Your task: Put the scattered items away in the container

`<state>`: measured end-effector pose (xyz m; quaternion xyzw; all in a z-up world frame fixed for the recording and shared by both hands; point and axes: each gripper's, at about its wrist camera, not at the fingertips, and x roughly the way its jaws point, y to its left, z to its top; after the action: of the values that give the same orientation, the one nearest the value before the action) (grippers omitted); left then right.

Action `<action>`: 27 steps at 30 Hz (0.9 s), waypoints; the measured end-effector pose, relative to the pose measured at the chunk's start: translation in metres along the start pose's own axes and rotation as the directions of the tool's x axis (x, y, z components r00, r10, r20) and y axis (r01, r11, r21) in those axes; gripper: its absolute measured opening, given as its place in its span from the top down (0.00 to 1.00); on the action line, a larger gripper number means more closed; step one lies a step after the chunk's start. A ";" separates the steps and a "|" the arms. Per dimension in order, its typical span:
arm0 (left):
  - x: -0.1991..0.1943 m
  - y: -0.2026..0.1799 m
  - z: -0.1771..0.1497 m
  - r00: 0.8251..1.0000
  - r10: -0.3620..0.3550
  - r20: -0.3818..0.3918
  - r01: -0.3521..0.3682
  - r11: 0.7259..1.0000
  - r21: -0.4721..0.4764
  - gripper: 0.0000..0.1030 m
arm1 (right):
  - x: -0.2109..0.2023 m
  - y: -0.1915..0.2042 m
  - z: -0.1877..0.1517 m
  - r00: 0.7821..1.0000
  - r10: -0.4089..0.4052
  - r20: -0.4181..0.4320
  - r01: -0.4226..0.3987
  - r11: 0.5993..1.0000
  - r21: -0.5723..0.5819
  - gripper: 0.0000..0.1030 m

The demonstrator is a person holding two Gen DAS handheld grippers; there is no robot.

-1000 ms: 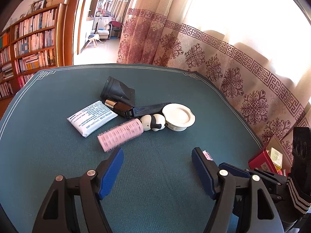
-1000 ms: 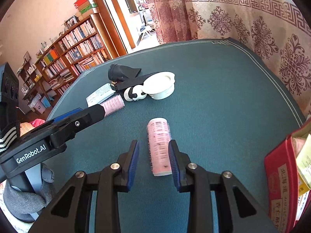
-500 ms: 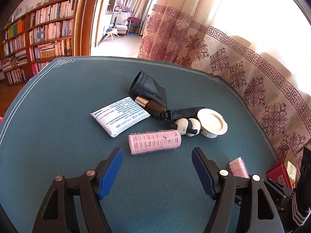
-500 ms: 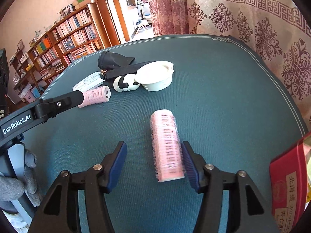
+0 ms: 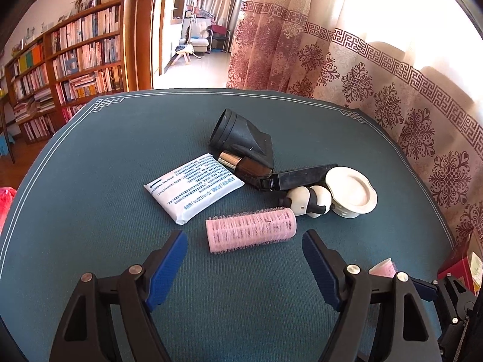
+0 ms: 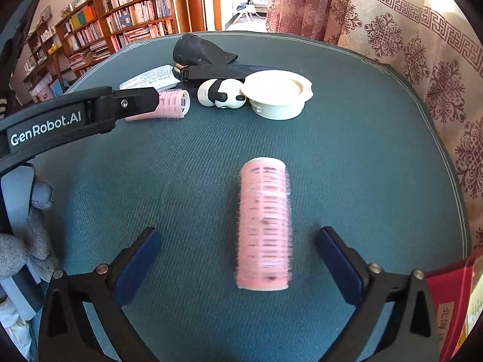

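A pink hair roller (image 5: 252,229) lies crosswise on the blue-green table (image 5: 90,211), just past my left gripper (image 5: 243,234). Its jaws are opening, with no pad touching the roller. In the right wrist view a left finger (image 6: 132,104) hides part of this roller (image 6: 175,102). A second pink roller (image 6: 264,226) lies lengthwise in the gap of my right gripper (image 6: 238,235). Those jaws are opening too, and both pads stand well off it. One end of this roller (image 5: 385,268) peeks out behind my left gripper's right finger. A red box (image 6: 446,301) sits at the right edge.
Behind the first roller lie a white printed packet (image 5: 193,188), a black nozzle (image 5: 241,138), a brown tube (image 5: 244,164), a flat black clip (image 5: 302,176), a panda figure (image 5: 308,200) and a white cap (image 5: 351,193). A gloved hand (image 6: 27,247) is at the left.
My right gripper was shut on the second roller and has spread wide, leaving it on the table. My left gripper has come closer to the first roller.
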<state>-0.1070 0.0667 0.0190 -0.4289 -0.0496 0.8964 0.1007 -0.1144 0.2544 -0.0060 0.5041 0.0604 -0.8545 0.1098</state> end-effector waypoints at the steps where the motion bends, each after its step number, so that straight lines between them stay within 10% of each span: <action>1: 0.002 -0.002 0.000 1.000 0.001 -0.005 -0.001 1.000 0.002 0.22 | 0.000 0.000 -0.001 1.000 -0.004 0.005 0.004 1.000 0.000 0.00; 15: 0.032 -0.012 0.004 0.996 0.051 -0.071 -0.052 0.999 -0.006 0.22 | -0.015 -0.014 -0.005 0.995 -0.023 0.095 0.014 0.995 0.100 0.38; 27: 0.008 -0.005 0.000 0.999 -0.052 -0.005 0.052 0.998 -0.037 0.28 | -0.019 -0.026 -0.008 0.989 0.042 0.139 -0.064 0.986 0.156 0.70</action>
<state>-0.1110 0.0736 0.0134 -0.4321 -0.0771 0.8910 0.1162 -0.1051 0.2841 0.0069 0.4539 -0.0295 -0.8854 0.0955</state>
